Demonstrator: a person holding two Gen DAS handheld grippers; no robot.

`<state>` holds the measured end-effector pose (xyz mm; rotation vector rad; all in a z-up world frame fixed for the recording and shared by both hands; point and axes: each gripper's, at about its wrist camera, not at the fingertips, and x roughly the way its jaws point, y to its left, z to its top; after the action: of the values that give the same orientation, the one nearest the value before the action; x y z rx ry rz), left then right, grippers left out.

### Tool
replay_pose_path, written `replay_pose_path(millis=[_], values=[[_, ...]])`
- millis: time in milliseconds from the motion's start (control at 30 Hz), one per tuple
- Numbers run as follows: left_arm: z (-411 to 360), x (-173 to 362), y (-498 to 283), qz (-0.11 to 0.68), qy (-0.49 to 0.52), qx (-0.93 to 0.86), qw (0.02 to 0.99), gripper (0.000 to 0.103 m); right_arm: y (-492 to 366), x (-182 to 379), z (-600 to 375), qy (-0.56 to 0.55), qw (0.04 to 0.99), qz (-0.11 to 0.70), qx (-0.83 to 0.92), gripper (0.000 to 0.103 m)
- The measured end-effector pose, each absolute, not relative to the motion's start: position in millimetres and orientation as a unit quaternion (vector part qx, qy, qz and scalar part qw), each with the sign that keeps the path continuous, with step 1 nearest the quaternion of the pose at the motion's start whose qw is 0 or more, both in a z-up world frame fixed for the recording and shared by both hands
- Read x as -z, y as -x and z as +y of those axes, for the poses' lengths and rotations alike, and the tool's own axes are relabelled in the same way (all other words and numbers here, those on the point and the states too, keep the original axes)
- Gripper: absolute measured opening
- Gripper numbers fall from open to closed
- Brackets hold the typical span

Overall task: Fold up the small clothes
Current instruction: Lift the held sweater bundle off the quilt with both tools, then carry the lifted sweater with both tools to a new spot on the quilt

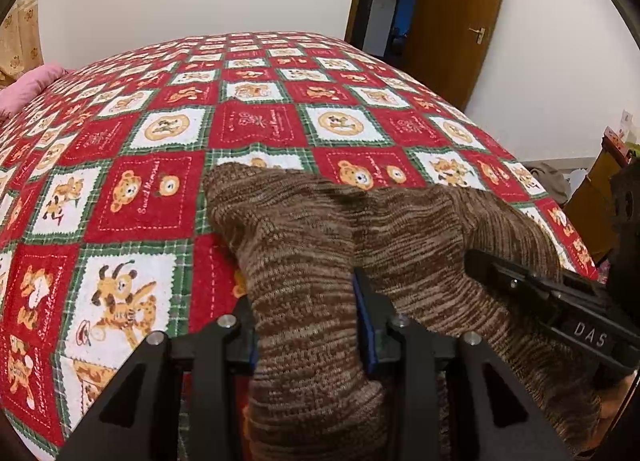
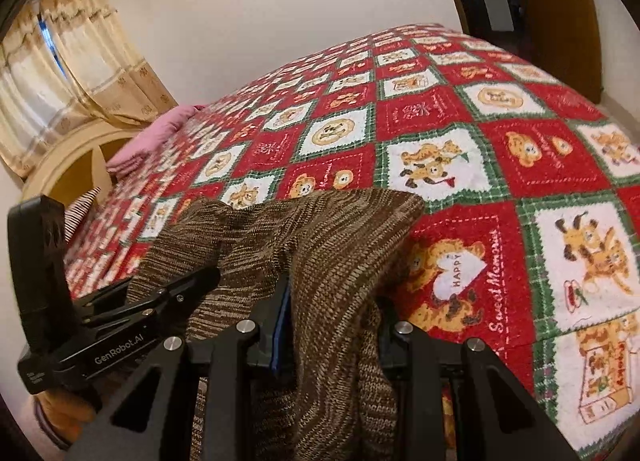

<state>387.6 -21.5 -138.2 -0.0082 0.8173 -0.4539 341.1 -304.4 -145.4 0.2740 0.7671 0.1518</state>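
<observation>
White walls close in a bedroom where a bed [image 1: 132, 165] wears a red, white and green checked cover printed with cartoon tigers. A brown wooden door [image 1: 460, 21] with a red paper ornament stands at the far right in the left wrist view, and yellow curtains [image 2: 60, 73] hang at the left in the right wrist view, with a pink folded cloth [image 2: 152, 133] lying on the bed's far side. Across the near edge of the bed lies a brown marled knit garment [image 1: 312, 229], bunched into two raised humps. Part of it runs between the fingers of the left gripper [image 1: 308, 325], whose blue-edged pad presses into the knit, so this tool pinches the garment. Beside it, the right gripper [image 2: 332, 325] likewise has a thick fold of the same knit clamped between its fingers. Each gripper shows in the other's camera, low at the frame's side, both close together over the garment.
</observation>
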Motion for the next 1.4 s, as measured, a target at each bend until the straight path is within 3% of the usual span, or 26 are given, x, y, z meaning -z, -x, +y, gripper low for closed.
replay_pose_path(millis=[467,1400], values=[[-26.7,132.9,-378.2,0.384,-0.022,0.203,0.901,0.029,-317.1,122.3,-251.8,0.023,0.938,0.346,0.014,0.026],[84.6,23.1,-228.7,0.227,0.094,0.237,0.940,0.025,-126.6,-2.4,-151.3,0.021,0.987,0.157,-0.018,0.025]])
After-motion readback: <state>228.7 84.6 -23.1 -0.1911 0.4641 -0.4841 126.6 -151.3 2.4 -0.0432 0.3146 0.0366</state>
